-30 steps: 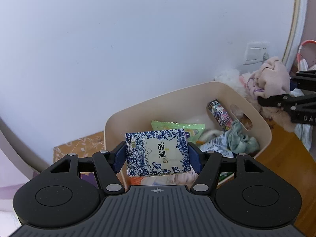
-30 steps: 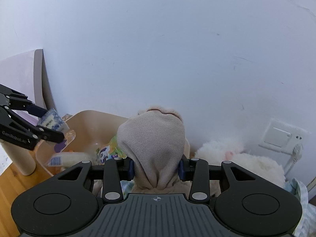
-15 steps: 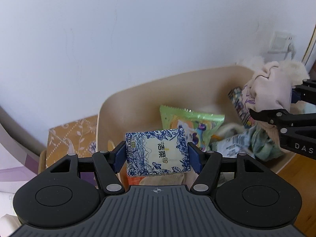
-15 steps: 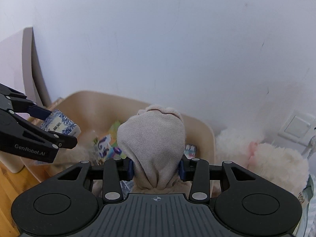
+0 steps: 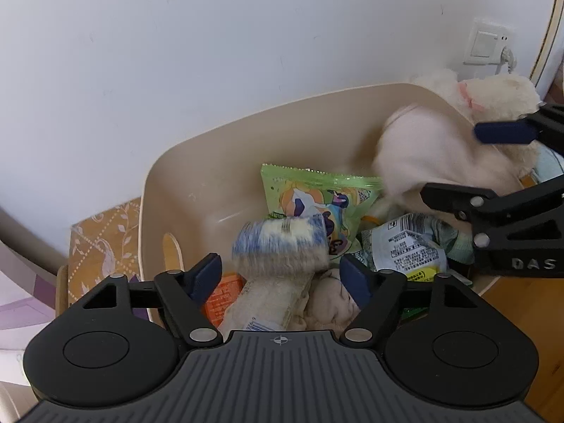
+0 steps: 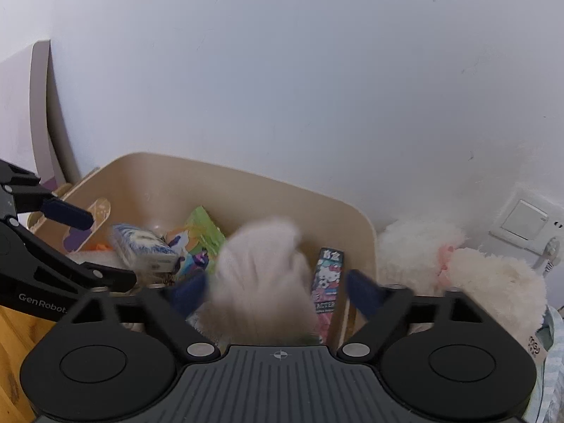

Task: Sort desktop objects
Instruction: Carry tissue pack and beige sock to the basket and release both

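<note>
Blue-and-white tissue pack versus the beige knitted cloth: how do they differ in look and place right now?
The tissue pack is a printed blue-and-white packet; the knitted cloth is plain, soft and beige. The pack sits between the opening left gripper jaws, the cloth between the opening right gripper jaws. Both are motion-blurred, gripped by no pads, over the beige bin.

Left wrist view: close above the beige plastic bin (image 5: 246,134), angled down.
Right wrist view: same, from the right.
Shared: bin (image 6: 225,179), white wall (image 5: 211,42).

Left gripper (image 5: 280,275) jaws opening, blurred blue-and-white tissue pack (image 5: 280,245) loose between them at centre frame, above the beige plastic bin (image 5: 197,176).
</note>
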`<state>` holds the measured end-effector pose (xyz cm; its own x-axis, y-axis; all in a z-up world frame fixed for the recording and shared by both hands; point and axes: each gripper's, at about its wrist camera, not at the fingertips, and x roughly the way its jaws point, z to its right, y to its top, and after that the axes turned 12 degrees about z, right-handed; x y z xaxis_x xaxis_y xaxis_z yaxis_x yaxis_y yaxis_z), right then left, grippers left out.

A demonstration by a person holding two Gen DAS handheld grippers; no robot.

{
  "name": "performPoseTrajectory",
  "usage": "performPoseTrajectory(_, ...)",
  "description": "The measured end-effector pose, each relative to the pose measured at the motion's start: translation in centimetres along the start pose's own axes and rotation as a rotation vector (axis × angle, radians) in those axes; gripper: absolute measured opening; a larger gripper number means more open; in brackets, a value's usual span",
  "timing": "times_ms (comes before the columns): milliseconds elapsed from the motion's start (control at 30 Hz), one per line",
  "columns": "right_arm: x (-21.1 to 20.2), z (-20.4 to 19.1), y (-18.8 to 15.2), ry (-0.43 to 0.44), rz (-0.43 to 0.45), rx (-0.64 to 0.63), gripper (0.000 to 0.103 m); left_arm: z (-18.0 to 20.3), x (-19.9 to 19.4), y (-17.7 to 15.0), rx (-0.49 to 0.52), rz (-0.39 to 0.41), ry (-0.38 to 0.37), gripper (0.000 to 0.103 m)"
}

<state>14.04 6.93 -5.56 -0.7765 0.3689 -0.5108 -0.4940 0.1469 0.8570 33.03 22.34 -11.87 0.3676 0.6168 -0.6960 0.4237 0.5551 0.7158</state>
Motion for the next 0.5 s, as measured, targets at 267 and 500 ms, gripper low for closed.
performPoseTrajectory(267, -0.4, 0.8, 0.6, 0.004, 0.026, 0.001, 0.102, -0.4, -1.5, 0.5, -0.014, 0.037, 0.027, 0.081)
performPoseTrajectory(500, -3.5, 0.9, 0.4, 0.025, 0.058, -0.011, 0.103, -0.8, -3.8, 0.2, -0.013, 0.058, 0.048, 0.082)
